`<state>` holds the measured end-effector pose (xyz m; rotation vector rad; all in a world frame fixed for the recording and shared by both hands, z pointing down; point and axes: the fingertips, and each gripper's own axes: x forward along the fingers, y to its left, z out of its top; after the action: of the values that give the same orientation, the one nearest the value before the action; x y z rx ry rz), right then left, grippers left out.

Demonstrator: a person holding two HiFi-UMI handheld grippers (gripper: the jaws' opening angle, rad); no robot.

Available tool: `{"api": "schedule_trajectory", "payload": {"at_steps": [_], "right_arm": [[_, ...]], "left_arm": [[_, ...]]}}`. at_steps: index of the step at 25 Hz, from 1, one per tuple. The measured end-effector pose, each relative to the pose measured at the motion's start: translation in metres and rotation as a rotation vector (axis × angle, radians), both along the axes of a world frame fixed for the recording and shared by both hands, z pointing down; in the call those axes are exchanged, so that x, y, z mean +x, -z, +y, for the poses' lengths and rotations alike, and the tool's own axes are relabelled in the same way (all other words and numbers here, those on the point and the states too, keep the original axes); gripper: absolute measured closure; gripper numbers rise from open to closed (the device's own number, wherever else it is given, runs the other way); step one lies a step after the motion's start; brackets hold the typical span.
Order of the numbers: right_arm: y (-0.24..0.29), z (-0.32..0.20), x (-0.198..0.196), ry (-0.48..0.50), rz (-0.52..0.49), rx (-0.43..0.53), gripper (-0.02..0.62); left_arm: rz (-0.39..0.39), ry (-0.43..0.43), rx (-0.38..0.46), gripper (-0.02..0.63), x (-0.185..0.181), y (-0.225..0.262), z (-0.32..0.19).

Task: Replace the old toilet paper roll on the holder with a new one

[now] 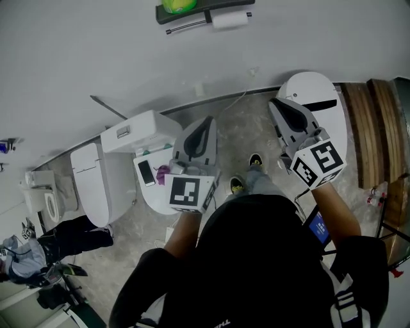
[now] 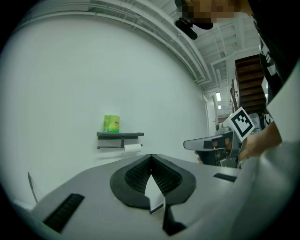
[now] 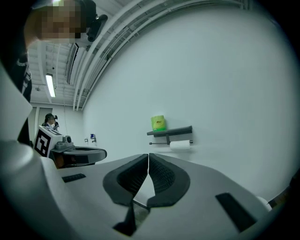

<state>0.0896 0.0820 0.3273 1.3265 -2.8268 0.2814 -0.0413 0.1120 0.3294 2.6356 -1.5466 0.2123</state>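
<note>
A white toilet paper roll (image 1: 229,19) hangs on a dark wall holder (image 1: 192,25) far ahead, under a shelf carrying a green package (image 1: 178,5). My left gripper (image 1: 209,120) and right gripper (image 1: 274,101) are held side by side, both pointing at that wall from well short of it. Each is shut with nothing between its pads. In the left gripper view the roll (image 2: 132,147) and package (image 2: 111,123) show small above the closed left gripper (image 2: 151,155). From the right gripper view the roll (image 3: 180,145) and package (image 3: 159,123) sit above the closed right gripper (image 3: 148,154).
A white toilet (image 1: 96,182) stands at the left by the wall. Under my left gripper is a round white stand (image 1: 150,195) with a phone (image 1: 146,173) on it. A round white unit (image 1: 317,86) and wooden steps (image 1: 378,122) are on the right. Another person (image 1: 25,253) is at lower left.
</note>
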Motion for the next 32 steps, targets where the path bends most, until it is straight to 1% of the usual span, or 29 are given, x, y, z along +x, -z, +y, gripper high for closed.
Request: {"api": "schedule_trajectory", "payload": {"at_steps": [5, 13, 16, 22, 27, 32], "right_arm": [[-0.009, -0.037, 0.026, 0.001, -0.012, -0.026, 0.575], [-0.014, -0.078, 0.060, 0.008, -0.050, -0.023, 0.575], [-0.016, -0.088, 0.066, 0.011, -0.055, -0.025, 0.575], [-0.015, -0.106, 0.067, 0.023, -0.073, -0.030, 0.575], [-0.013, -0.116, 0.068, 0.015, -0.068, -0.024, 0.575], [-0.016, -0.131, 0.066, -0.003, -0.039, -0.024, 0.575]], "left_arm": [[-0.006, 0.009, 0.008, 0.584, 0.025, -0.002, -0.036], [-0.036, 0.001, 0.007, 0.584, 0.066, -0.007, -0.079], [-0.049, 0.014, 0.002, 0.583, 0.071, -0.006, -0.088], [-0.067, 0.010, 0.004, 0.583, 0.076, -0.002, -0.102], [-0.064, 0.009, 0.000, 0.584, 0.077, -0.004, -0.112], [-0.051, 0.001, -0.007, 0.584, 0.071, -0.009, -0.126]]}}
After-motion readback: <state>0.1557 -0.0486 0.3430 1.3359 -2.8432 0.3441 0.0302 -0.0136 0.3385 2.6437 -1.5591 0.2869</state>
